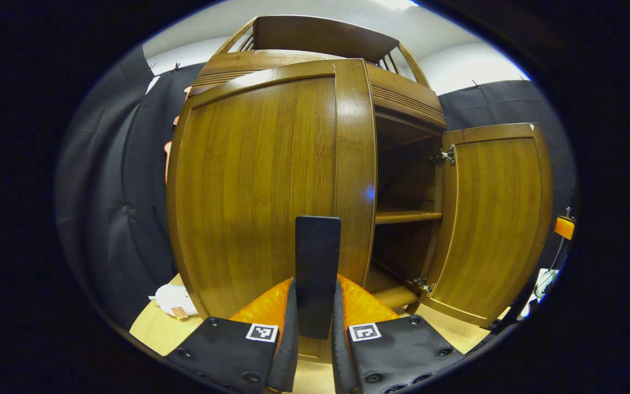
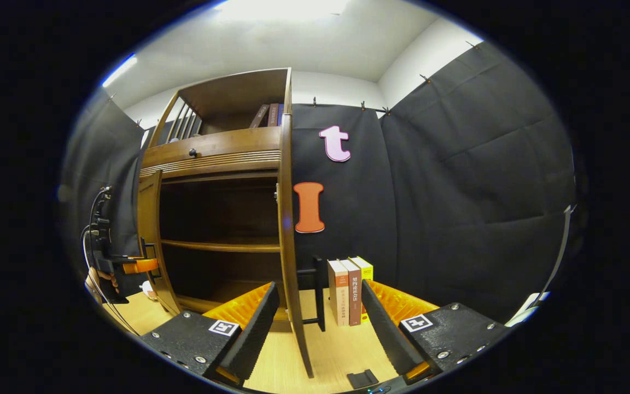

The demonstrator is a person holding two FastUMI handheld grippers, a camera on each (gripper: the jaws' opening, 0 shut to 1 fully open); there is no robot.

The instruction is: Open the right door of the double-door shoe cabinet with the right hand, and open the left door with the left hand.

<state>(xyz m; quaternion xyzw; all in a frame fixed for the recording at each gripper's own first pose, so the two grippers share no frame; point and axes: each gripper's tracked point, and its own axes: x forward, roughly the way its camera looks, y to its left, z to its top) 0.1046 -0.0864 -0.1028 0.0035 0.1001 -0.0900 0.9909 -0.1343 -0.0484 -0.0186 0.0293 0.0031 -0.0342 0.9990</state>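
The wooden shoe cabinet point(image 1: 402, 93) stands close ahead. In the left gripper view its left door point(image 1: 255, 186) fills the middle, and my left gripper point(image 1: 316, 282) is shut on that door's dark upright handle point(image 1: 318, 246). The right door point(image 1: 490, 219) is swung wide open, showing an inner shelf point(image 1: 408, 216). In the right gripper view the right door point(image 2: 286, 219) appears edge-on, its handle point(image 2: 319, 293) between the spread fingers of my right gripper point(image 2: 319, 287), which is open and touches nothing. The left gripper point(image 2: 126, 268) and a hand show at the left door point(image 2: 148, 235).
Three upright books point(image 2: 350, 290) stand on the wooden floor board point(image 2: 337, 350) right of the cabinet. More books point(image 2: 268, 115) lean on the cabinet's top shelf, above a drawer knob point(image 2: 192, 152). A white soft object point(image 1: 173, 298) lies left of the cabinet.
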